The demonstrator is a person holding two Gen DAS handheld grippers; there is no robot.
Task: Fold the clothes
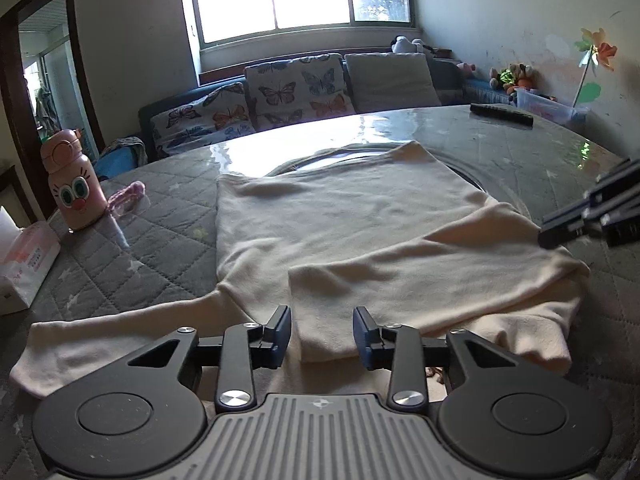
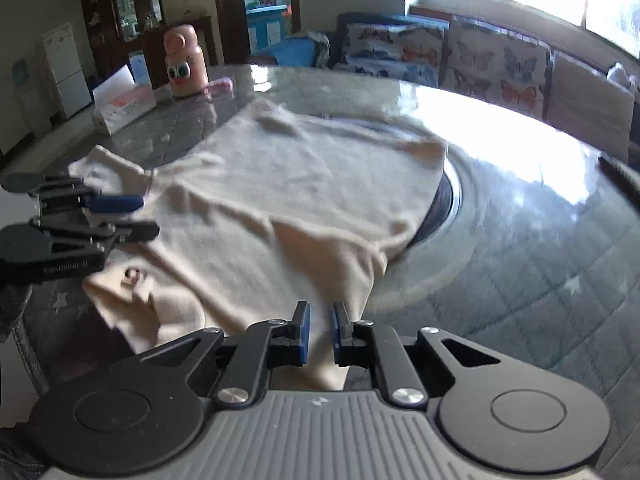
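Since one sleeve (image 1: 400, 284) is folded in w/ both tongs open, left tongs (image 1: 322, 334) & right tongs (image 2: 320, 330) gripping nothing, pinch the sleeve left of the left tongs (image 1: 100, 340) at its cuff, fold flat across the shirt (image 1: 332, 216).

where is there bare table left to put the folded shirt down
Bare quilted cover lies between the cream shirt and the pink bottle. More bare room lies past the shirt's far edge up to the dark remote, and right of the shirt in the right wrist view. The bottle, tissue box corner is crowded.
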